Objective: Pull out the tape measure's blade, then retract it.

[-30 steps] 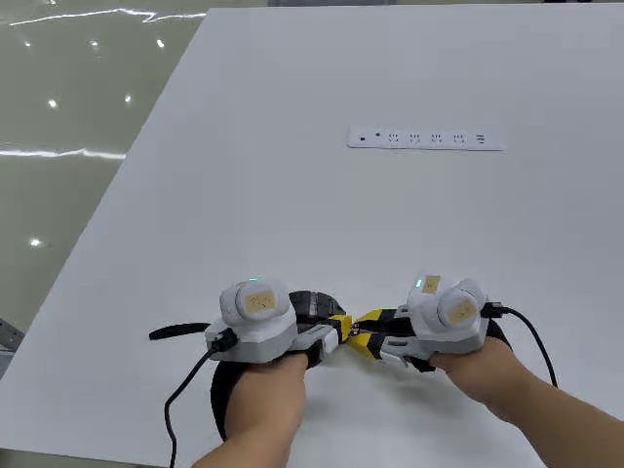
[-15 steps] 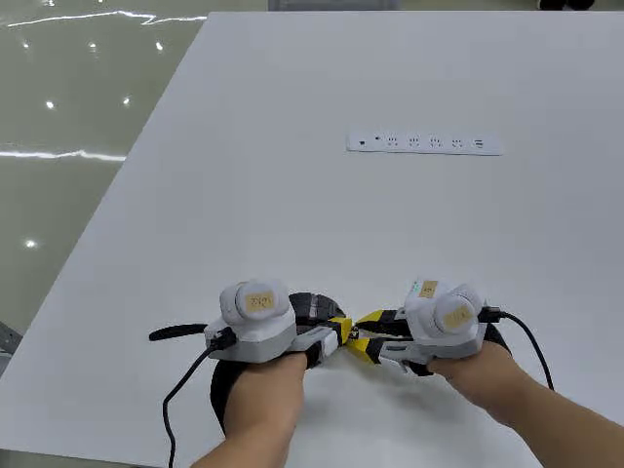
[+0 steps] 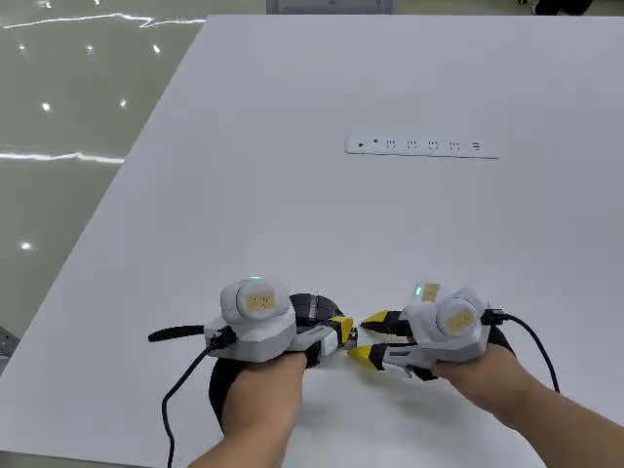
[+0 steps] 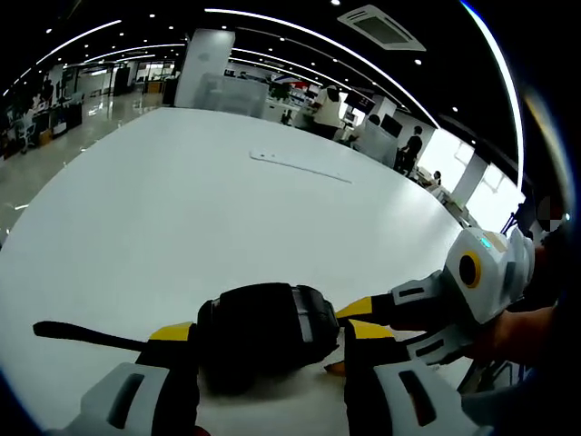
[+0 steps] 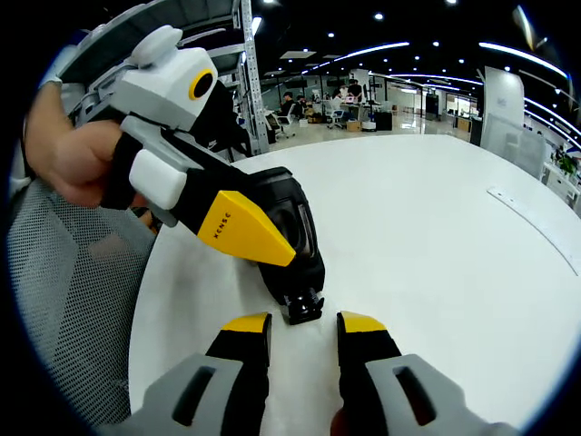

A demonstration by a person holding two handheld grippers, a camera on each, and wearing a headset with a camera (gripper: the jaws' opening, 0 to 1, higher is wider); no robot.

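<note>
The left gripper (image 4: 268,338) has its jaws clamped on the black tape measure (image 4: 259,322), near the tabletop's (image 3: 292,195) front edge. The right gripper (image 5: 304,325) has its jaws narrowly parted, with the hook (image 5: 304,307) just ahead of their tips. The tabletop stretches ahead to a power strip (image 3: 421,145).

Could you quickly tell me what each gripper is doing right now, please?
Left gripper: shut on the tape measure.
Right gripper: open, holding nothing, jaws just short of the blade tip.
</note>
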